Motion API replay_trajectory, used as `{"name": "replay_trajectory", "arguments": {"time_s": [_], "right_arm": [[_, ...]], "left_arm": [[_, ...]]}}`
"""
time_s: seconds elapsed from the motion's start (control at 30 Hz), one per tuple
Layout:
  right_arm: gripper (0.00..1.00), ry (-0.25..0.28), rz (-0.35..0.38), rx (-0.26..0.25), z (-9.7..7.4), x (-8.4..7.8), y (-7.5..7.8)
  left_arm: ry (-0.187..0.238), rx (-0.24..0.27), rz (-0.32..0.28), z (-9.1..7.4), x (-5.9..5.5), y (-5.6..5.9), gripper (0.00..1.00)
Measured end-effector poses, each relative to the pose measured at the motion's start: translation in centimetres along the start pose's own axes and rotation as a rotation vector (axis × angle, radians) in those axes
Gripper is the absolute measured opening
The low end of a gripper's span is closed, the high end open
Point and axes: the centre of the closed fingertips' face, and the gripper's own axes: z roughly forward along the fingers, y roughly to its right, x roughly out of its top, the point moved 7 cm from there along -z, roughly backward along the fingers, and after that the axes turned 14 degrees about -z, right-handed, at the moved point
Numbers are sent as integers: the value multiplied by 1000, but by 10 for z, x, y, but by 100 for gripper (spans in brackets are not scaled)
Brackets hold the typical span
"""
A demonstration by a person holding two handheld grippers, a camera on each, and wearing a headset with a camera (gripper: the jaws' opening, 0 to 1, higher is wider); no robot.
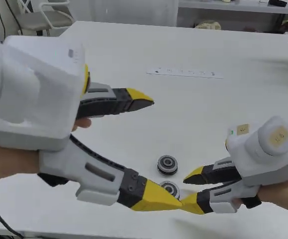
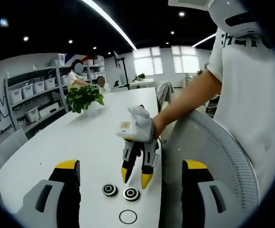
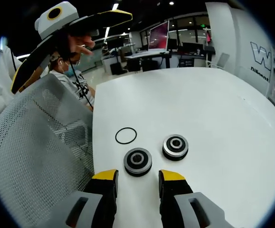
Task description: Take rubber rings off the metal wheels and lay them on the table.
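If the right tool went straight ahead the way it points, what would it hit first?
Probably the nearer metal wheel, sitting just ahead of the right tool, in line with the gap between its jaws.

White left gripper (image 1: 164, 153), yellow-tipped black jaws

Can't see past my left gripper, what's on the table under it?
A rubber ring lies by the near wheel. In the head view the left gripper hides the ring and half that wheel.

Desk (image 3: 213, 109): white. 2 metal wheels (image 3: 137, 161) (image 3: 175, 147): silver, black rims. Loose rubber ring (image 3: 126, 135): black. Jaws: black, yellow-tipped. Mesh chair (image 3: 37, 142): white.
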Motion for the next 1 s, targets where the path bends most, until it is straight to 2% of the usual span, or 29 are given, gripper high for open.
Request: {"name": "replay_trajectory", "arguments": {"time_s": [0.07,0.17,0.3,0.43,0.5,0.63,0.77,0.87,1.0], "right_arm": [[32,9,3,-3,0,0,0],[31,14,-1,-8,1,1,1],[30,14,-19,-6,2,1,0],[30,11,-22,-6,3,0,0],[30,5,-21,-7,4,-1,0],[29,0,-18,-4,4,-2,0],[29,-6,-17,-2,5,-3,-1],[28,-13,-14,0,6,-4,-1],[28,-19,-15,2,8,-5,-2]], "left_arm": [[-15,-18,31,8,-1,-3,84],[-37,-15,47,20,-4,-11,78],[-11,-41,22,35,-5,-14,75],[-23,4,24,48,-10,-25,69],[-31,17,40,53,-17,-31,68],[-57,30,5,59,-37,-38,58],[-77,26,-31,62,-59,-37,53],[-100,23,-38,64,-70,-36,49],[-110,1,-105,67,-83,-38,43]]}}
